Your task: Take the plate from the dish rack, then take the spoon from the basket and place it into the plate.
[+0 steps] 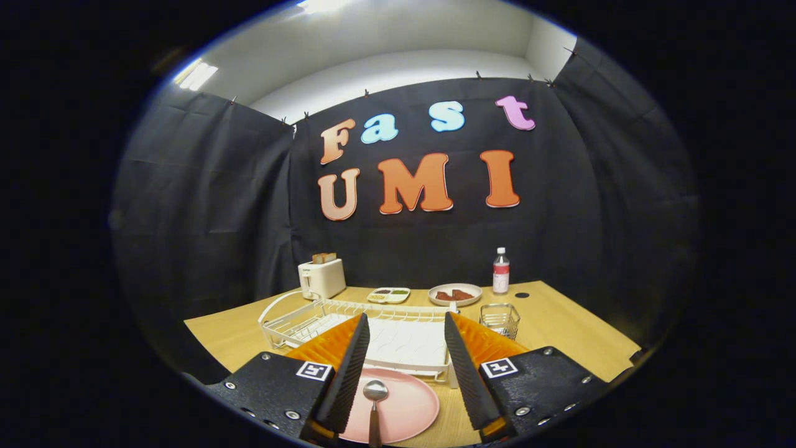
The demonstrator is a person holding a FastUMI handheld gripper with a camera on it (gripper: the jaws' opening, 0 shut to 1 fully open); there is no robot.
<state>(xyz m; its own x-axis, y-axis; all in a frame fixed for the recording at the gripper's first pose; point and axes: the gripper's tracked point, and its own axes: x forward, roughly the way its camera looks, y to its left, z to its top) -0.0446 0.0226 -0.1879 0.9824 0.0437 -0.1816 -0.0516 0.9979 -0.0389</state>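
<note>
A pink plate (404,407) lies flat on the wooden table (559,330), between and below my fingers. A spoon (375,398) with a metal bowl and a brown handle rests in the plate, its bowl pointing away from me. My gripper (407,330) hangs above the plate, open, with nothing between its orange-and-black fingers (348,367). Just beyond the plate stands the white wire dish rack (348,323). The small wire basket (499,319) stands to the right of the rack, beyond my right finger.
Along the back of the table stand a white toaster (321,277) with bread in it, a small divided dish (388,295), a plate of brown food (454,294) and a bottle (500,271). Black cloth walls the booth on three sides.
</note>
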